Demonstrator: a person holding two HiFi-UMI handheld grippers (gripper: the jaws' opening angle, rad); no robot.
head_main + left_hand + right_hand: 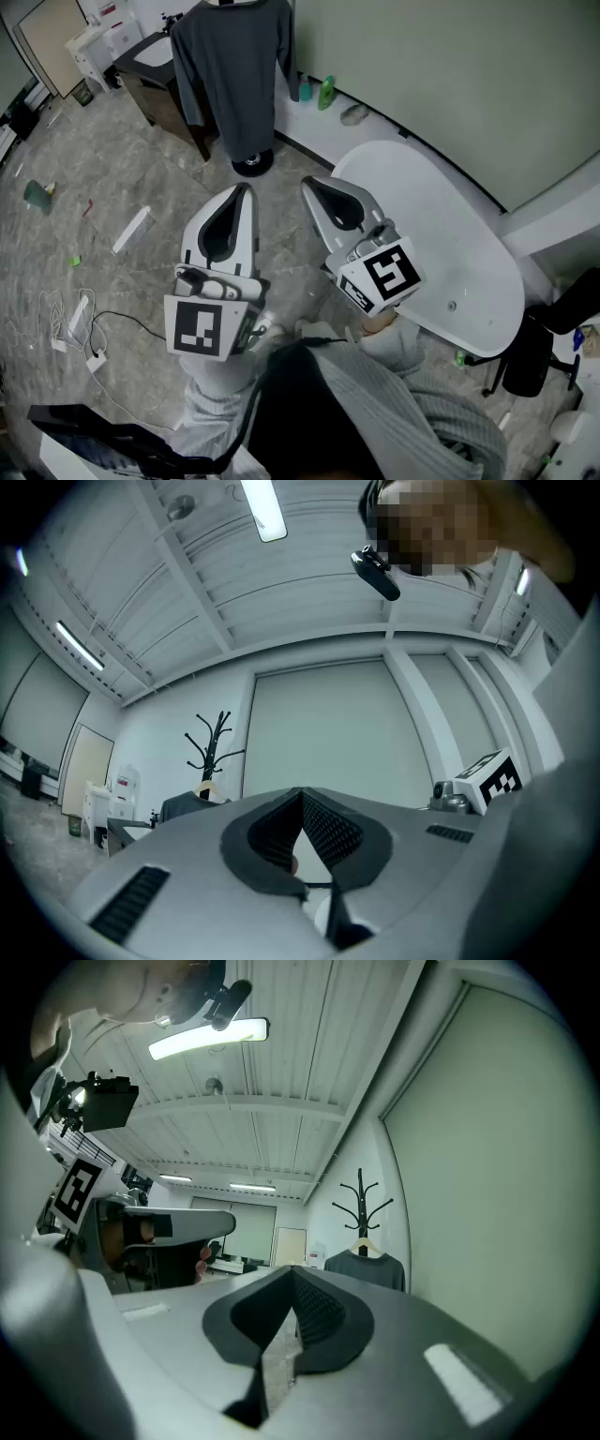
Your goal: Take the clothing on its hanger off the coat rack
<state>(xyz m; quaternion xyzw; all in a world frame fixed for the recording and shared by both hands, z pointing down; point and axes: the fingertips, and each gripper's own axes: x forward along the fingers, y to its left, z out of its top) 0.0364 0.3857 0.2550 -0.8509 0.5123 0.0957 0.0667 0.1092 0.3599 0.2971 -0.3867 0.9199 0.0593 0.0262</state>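
— The grippers?
— Left gripper (246, 190) and right gripper (307, 182): jaws pressed together, nothing between them.
— The clothing?
— The dark grey long-sleeved top (234, 66) hangs by its hanger (367, 1245) on the coat rack (361, 1199), well apart from both.

Marble floor (141, 173) (littered), white table (455, 239)

Open floor (281, 187) leads straight up to the coat rack (251, 164); a white table (450, 244) bounds the right side; a dark cabinet (164, 98) stands left, apparently touching the hanging shirt (234, 66).
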